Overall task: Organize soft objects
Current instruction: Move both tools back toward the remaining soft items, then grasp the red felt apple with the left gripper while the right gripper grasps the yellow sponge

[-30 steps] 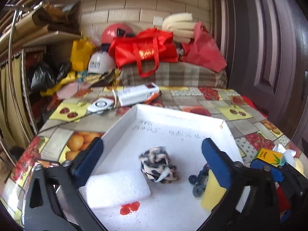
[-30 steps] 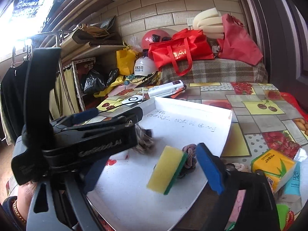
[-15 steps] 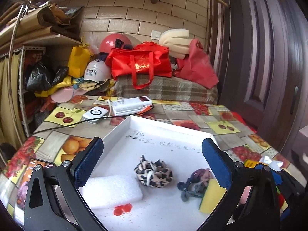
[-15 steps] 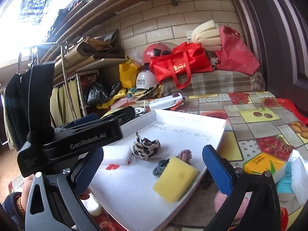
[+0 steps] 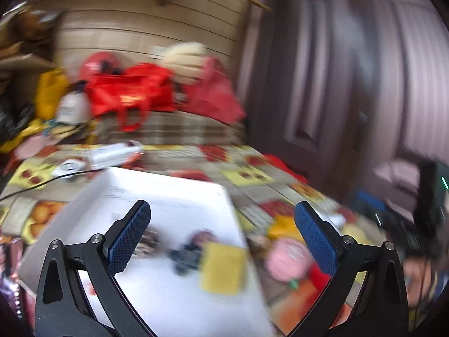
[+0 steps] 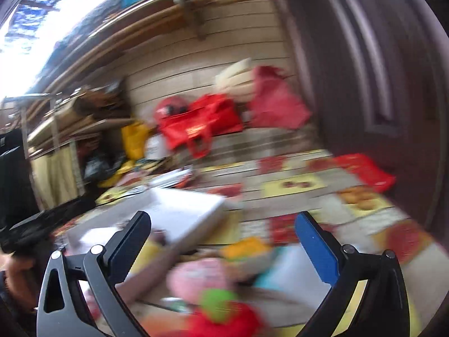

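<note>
Fruit-print tablecloth [image 5: 247,174] blurred under the left gripper [image 5: 223,234], wide open and empty; yellow sponge [image 5: 223,271] lay in the tray [image 5: 179,196]. Right gripper [image 6: 223,241], jaws just opened fully, empty above the pink toy [image 6: 202,276]; haste could botch its grasp.

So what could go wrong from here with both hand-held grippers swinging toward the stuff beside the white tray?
1. The yellow sponge lies near the edge of the white tray; a passing sweep might knock it off.
2. Both views are badly blurred, so aiming at the pink soft thing could miss.
3. The pile around it looks crowded; the open right hand-held gripper might catch a neighbouring thing instead.
</note>
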The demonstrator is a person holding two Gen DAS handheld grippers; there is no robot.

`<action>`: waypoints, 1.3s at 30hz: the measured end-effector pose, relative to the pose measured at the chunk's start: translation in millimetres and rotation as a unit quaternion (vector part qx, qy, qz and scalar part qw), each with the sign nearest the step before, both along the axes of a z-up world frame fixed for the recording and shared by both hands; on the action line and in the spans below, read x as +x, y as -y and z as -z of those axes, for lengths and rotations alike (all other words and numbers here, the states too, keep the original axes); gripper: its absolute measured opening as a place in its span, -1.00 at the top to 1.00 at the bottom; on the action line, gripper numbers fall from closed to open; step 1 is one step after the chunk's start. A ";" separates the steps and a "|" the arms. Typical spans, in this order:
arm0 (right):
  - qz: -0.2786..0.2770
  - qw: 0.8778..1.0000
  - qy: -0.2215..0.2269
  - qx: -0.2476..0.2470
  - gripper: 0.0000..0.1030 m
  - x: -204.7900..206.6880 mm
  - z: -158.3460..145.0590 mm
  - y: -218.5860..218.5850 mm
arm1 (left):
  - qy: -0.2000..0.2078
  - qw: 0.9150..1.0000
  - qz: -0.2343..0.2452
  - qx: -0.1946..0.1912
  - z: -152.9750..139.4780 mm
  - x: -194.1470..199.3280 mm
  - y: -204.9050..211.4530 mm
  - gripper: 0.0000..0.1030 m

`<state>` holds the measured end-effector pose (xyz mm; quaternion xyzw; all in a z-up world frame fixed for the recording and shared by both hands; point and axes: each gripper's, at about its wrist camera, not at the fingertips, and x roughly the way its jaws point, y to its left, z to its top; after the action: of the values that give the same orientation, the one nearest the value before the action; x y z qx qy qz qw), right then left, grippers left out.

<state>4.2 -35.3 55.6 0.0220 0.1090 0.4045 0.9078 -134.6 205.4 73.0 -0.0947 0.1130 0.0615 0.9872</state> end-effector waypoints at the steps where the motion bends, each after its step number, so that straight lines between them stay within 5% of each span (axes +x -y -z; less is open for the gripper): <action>1: 0.015 1.000 -0.004 -0.005 -0.99 6.0 0.0 8.3 | -0.008 1.000 0.016 0.009 0.7 3.7 8.5 -0.99; 4: 0.059 0.998 -0.027 -0.018 -0.99 27.2 1.5 36.3 | -0.052 0.995 0.080 0.037 8.9 19.8 45.1 -0.99; 9: 0.101 0.992 -0.060 -0.037 -0.99 52.5 5.6 75.9 | -0.134 0.971 0.174 0.094 25.6 44.7 113.9 -0.99; 12: 0.104 0.988 -0.080 -0.077 -0.99 65.6 9.7 84.0 | -0.168 0.962 0.177 0.125 34.5 56.9 141.2 -0.95; 17: 0.047 0.982 -0.108 -0.146 -0.99 72.3 22.1 76.0 | -0.215 0.952 0.189 0.107 46.4 78.9 152.8 -0.48; 22: 0.043 0.968 -0.142 -0.204 -0.97 81.3 36.7 65.8 | -0.238 0.947 0.185 0.113 54.7 96.1 160.5 -0.47; 24: 0.040 0.962 -0.176 -0.205 -0.74 90.9 43.2 68.3 | -0.251 0.941 0.188 0.124 59.0 103.2 167.4 -0.33; 26: 0.023 0.956 -0.212 -0.204 -0.25 98.7 51.1 70.5 | -0.268 0.933 0.197 0.138 63.9 106.8 174.7 -0.23; 31: 0.001 0.954 -0.243 -0.176 -0.26 98.0 55.6 84.4 | -0.269 0.932 0.194 0.147 65.6 106.6 176.7 -0.23; 39: 0.011 0.951 -0.225 -0.210 -0.28 95.0 53.3 71.9 | -0.271 0.932 0.197 0.138 65.2 109.4 173.3 -0.22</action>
<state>99.2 -107.2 2.3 -0.0775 0.3929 0.3471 0.8480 -25.2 32.1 7.8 0.0867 0.3833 -0.0962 0.9145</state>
